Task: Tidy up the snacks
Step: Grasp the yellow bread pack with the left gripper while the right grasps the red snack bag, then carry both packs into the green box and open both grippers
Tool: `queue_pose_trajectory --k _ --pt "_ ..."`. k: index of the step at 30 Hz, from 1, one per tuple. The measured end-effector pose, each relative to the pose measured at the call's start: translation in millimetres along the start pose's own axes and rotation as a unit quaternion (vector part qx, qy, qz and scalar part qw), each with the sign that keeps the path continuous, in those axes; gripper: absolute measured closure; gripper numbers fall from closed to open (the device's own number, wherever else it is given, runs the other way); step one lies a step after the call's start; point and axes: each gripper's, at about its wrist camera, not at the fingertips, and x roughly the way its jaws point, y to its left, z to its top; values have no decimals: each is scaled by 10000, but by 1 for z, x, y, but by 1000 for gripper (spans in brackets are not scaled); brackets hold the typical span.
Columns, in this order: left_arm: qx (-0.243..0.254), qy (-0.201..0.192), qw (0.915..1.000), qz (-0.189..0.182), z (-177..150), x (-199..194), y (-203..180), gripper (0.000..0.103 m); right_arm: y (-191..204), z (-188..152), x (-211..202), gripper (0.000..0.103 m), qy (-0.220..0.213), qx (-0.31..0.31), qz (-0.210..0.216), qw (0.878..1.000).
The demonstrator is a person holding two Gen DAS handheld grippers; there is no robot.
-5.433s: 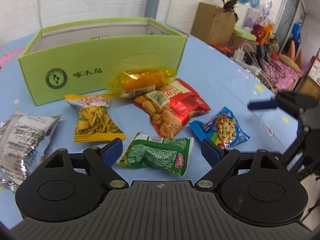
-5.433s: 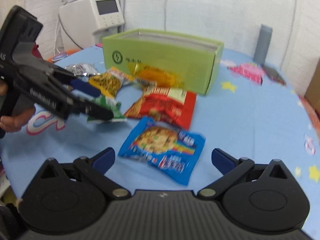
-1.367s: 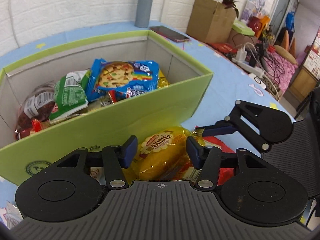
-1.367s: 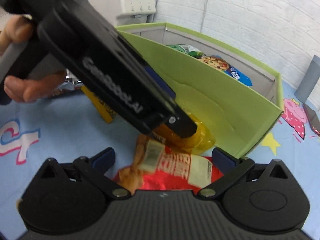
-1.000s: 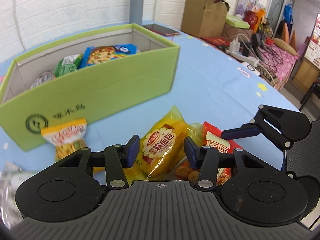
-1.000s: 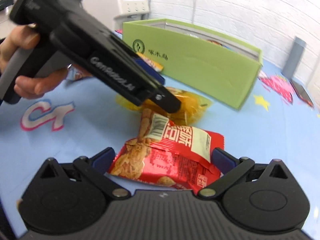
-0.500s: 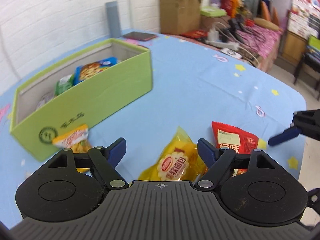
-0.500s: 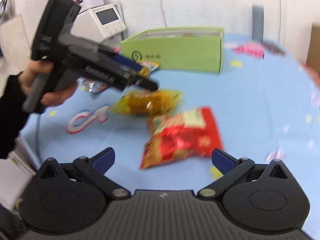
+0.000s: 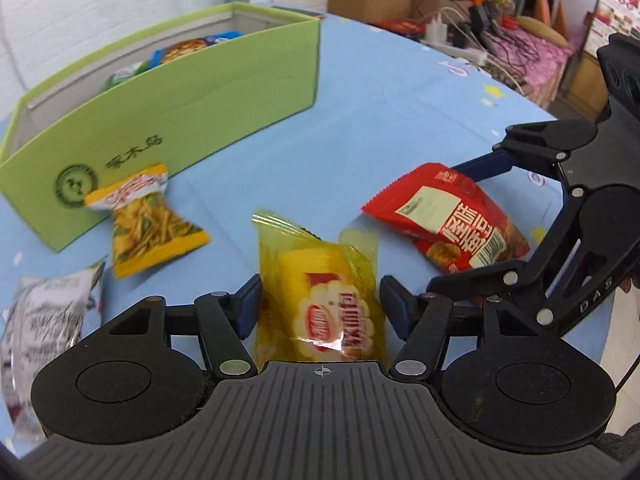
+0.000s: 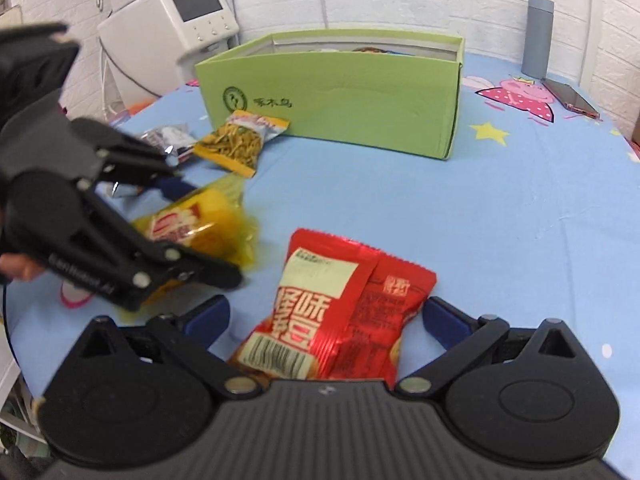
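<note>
The left claw (image 9: pixel 320 306) is closing around the yellow packet (image 9: pixel 320 300) on the table (image 9: pixel 400 120), the right claw (image 10: pixel 326 320) spread wide astride the red packet (image 10: pixel 340 312); slick crinkly film may squirt free, and the claws sit near enough to collide.

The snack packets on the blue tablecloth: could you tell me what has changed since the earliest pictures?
The green packet and the blue cookie packet have gone from the cloth into the green cardboard box. The yellow bread packet and the red crisp packet were pulled away from the box; the left gripper, closing, straddles the yellow one, and the open right gripper straddles the red one. The orange noodle-snack packet and the silver packet stayed put.
</note>
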Motion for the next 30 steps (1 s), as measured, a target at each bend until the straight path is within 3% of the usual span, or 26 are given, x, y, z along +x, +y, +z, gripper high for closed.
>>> queue_pose_trajectory --k 4,7,8,9,11,14,17,20,21,24,26,27,28,30 --pt "-173 -79 9998 109 -5 2 -3 45 7 -14 -6 1 -190 122 -277 9994" --pt "-149 -112 9994 287 -7 2 -9 49 18 -28 -8 3 -399 -31 -681 9969" --pt "-105 -149 9990 401 -8 0 -10 64 21 -31 -7 5 -494 -66 -786 9957" --pt "-157 -151 9990 403 -9 -3 -9 79 21 -32 -10 16 -545 -10 -824 9951" --pt "-504 -61 9984 241 -10 -10 0 84 21 -28 -15 34 -550 20 -851 9949" --pt "-886 -192 9957 165 -11 -26 14 85 16 -21 -19 35 -397 58 -670 9969" --pt "-1232 -370 9917 3 -10 -45 33 84 10 -14 -29 36 -506 228 -461 9974" --pt "-1442 -616 9876 -62 3 -66 54 84 0 6 -45 53 -847 526 31 9950" --pt "-1452 -716 9868 -9 10 -72 60 84 -3 17 -49 54 -951 557 165 9938" --pt "-1467 -1043 9834 225 34 -86 82 84 -8 56 -45 54 -1134 307 91 9930" --pt "-1493 -1089 9825 244 38 -89 89 84 -8 64 -33 30 -1007 169 -93 9947" --pt "-1455 -1098 9831 143 35 -89 91 84 -7 61 -30 6 -966 209 10 9951" --pt "-1422 -1095 9837 62 31 -88 89 84 -6 55 -29 1 -922 244 86 9954" --pt "-1416 -993 9849 -95 24 -79 82 84 4 42 -30 1 -809 125 -68 9966"
